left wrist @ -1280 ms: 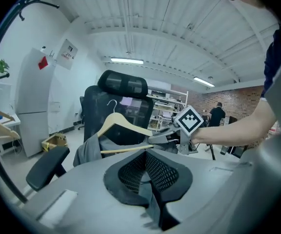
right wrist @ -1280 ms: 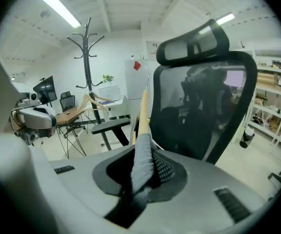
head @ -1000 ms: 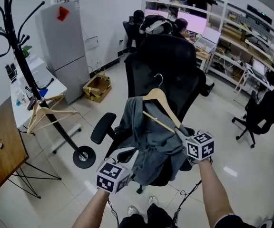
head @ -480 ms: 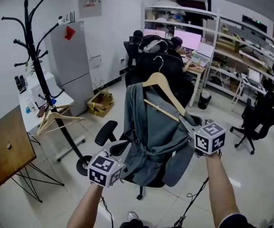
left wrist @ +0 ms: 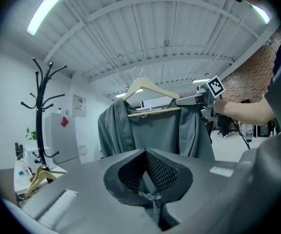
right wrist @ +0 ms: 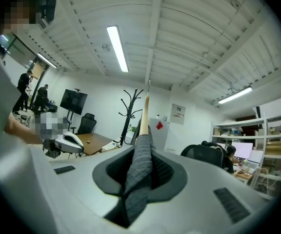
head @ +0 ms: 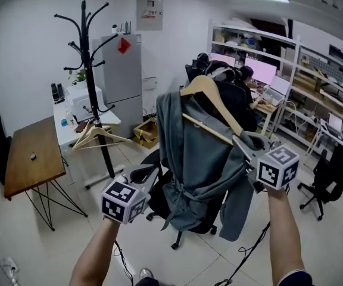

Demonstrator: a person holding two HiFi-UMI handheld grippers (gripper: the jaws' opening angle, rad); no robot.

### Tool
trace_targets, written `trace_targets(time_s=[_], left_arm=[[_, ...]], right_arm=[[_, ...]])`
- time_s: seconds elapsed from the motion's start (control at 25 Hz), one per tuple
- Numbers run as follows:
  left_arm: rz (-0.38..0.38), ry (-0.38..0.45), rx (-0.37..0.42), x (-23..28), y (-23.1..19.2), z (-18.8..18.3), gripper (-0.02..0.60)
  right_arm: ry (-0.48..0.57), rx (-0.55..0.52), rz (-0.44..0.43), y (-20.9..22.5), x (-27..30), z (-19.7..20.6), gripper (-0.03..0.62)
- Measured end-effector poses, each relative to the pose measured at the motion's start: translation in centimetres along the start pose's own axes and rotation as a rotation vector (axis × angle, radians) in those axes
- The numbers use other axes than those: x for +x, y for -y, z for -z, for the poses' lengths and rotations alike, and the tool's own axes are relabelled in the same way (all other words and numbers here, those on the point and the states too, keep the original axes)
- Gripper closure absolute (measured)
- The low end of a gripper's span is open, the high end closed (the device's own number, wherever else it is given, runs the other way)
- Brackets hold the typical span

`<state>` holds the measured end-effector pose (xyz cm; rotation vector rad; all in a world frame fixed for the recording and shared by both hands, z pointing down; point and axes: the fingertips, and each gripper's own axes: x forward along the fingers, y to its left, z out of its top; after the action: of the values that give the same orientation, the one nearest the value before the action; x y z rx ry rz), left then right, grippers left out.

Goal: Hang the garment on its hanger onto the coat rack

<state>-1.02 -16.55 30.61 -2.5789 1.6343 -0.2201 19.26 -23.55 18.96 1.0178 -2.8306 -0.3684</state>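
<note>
a black coat rack (head: 91, 70) stands at the left, with a spare hanger (head: 97, 137) on a low hook. the left gripper (head: 148, 177) is low, its jaws pressed together on nothing. the grey garment (head: 195, 159) drapes from its wooden hanger (head: 210, 97), held in the air well right of the rack. the right gripper (head: 241, 145) is clenched on the garment at the hanger's right end.
</note>
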Motion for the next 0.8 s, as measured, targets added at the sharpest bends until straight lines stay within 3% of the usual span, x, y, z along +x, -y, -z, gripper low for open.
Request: trace_targets(time_s=[0.24, 0.8], left_arm=[[-0.125, 0.034, 0.007, -6.3, -5.6, -1.5, 0.577], [-0.262, 0.03, 0.03, -16.6, -20.3, 0.1, 0.577]], right_arm=[[0.052, 0.004, -0.14, -6.5, 5.4, -3.7, 0.525], [0.099, 0.048, -0.296, -19.4, 20.8, -7.1, 0.525]])
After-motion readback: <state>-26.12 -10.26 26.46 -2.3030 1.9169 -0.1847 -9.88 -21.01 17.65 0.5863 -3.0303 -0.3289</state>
